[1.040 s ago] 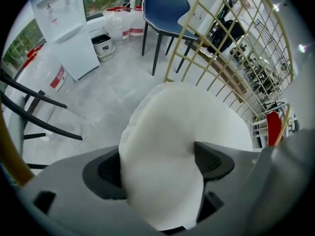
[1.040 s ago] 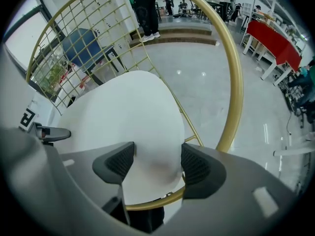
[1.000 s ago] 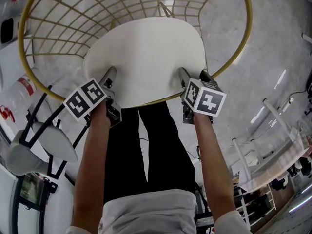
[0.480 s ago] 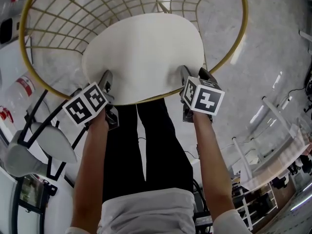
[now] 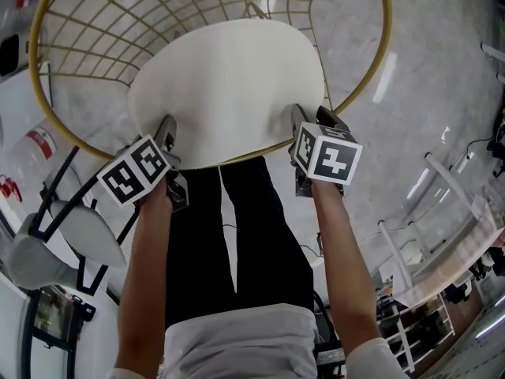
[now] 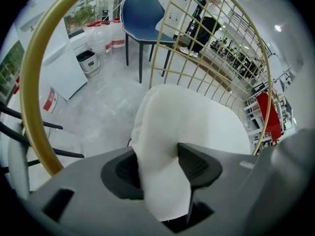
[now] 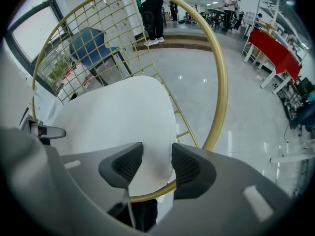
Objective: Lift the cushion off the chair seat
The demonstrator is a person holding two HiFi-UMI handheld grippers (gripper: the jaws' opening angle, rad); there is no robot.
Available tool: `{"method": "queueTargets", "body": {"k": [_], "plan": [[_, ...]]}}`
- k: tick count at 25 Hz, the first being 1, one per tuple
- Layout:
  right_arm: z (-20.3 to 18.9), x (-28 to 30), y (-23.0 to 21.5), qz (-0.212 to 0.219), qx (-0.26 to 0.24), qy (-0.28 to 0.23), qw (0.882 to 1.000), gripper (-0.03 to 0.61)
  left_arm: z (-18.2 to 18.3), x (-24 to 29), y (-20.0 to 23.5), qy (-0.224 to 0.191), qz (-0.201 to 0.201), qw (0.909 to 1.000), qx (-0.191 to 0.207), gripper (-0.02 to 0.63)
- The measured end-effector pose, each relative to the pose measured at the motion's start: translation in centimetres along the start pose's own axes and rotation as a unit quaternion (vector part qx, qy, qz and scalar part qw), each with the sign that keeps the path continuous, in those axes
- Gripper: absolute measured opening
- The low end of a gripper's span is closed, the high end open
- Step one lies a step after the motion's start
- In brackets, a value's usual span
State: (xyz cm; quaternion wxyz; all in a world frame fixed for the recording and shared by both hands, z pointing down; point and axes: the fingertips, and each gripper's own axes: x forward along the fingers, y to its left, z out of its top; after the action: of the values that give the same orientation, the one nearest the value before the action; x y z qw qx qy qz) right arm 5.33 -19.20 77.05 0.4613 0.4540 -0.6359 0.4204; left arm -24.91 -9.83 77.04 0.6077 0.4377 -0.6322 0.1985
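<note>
Cushion, white and rounded, lies on the seat of a gold wire chair, seen from above by a person standing at the chair's front. It covers most of the seat inside the chair's round rim, and its front edge sits just over the rim's nearest stretch. The left gripper is at the chair's front left and the right gripper at its front right, both pointing steeply down onto that front edge. In the left gripper view the jaws have just been closing and now pinch the cushion. White padding is bunched into a thick fold between the two dark pads and bulges out above them. In the right gripper view the jaws have also just been closing. The cushion's edge fills the gap between the pads, which appear to press on it from both sides, with the gold rim showing just below. So the reaching and gripping look done, with a hold on each front corner. The lift itself looks not yet begun, since the cushion's body rests flat on the chair seat. What is left is to raise both grippers together until the cushion comes clear of the chair.
</note>
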Motion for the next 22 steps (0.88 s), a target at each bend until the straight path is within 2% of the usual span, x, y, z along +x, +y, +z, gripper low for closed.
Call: {"method": "queueTargets", "body": {"k": [11, 22], "plan": [[0.2, -0.9, 0.3, 0.009, -0.011, -0.003, 1.000, 0.160, -0.4, -1.3, -0.3, -0.008, 0.003, 1.0000, -0.001, 0.187], [0.7, -2.1, 0.9, 0.030, -0.016, -0.010, 0.999, 0.152, 0.0, -2.6, -0.1, -0.013, -0.017, 0.9996, -0.016, 0.173]]}}
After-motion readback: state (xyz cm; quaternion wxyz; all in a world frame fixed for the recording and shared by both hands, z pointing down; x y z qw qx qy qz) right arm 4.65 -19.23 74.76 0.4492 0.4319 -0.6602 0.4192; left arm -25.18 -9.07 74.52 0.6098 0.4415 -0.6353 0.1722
